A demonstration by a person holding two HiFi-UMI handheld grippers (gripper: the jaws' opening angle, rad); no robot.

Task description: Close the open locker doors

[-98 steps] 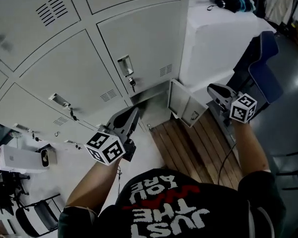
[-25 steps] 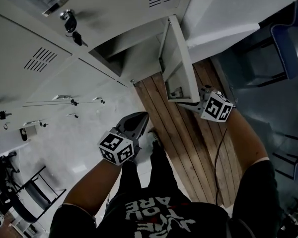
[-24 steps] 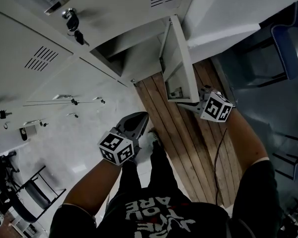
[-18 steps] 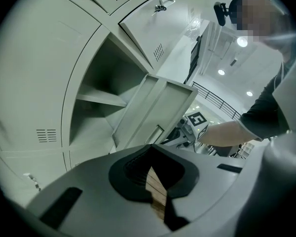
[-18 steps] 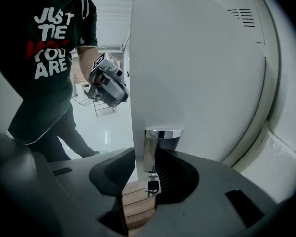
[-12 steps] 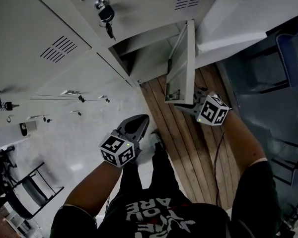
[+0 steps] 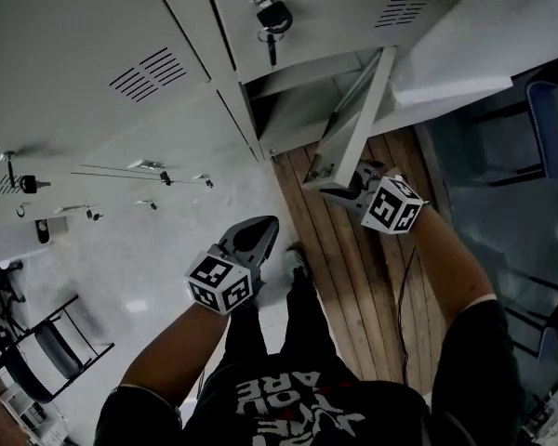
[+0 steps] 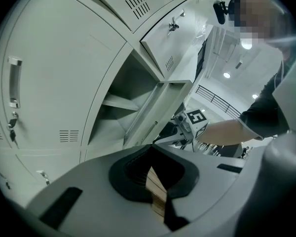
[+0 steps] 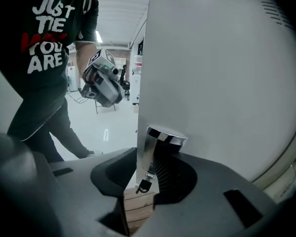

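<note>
1. Grey steel locker door (image 7: 358, 110) stands half open at the upper centre of the head view. Its free edge slants down toward the wooden floor strip (image 7: 353, 277).
2. From the lower right, the right forearm reaches up-frame and puts the right gripper (image 7: 339, 191) at the door's lower free corner.
3. Its jaws have just been closing. They stand apart, with the door's edge and chrome handle (image 9: 165, 135) between them, and no firm press shows.
4. From the lower left, the left forearm holds the left gripper (image 7: 265, 223) over the pale floor (image 7: 139, 268). It is well apart from the door, with its jaws together at the tips and empty.
5. Just left of the door gapes the open compartment (image 7: 298, 100), and a blue chair (image 7: 551, 110) stands at the right edge.
</note>
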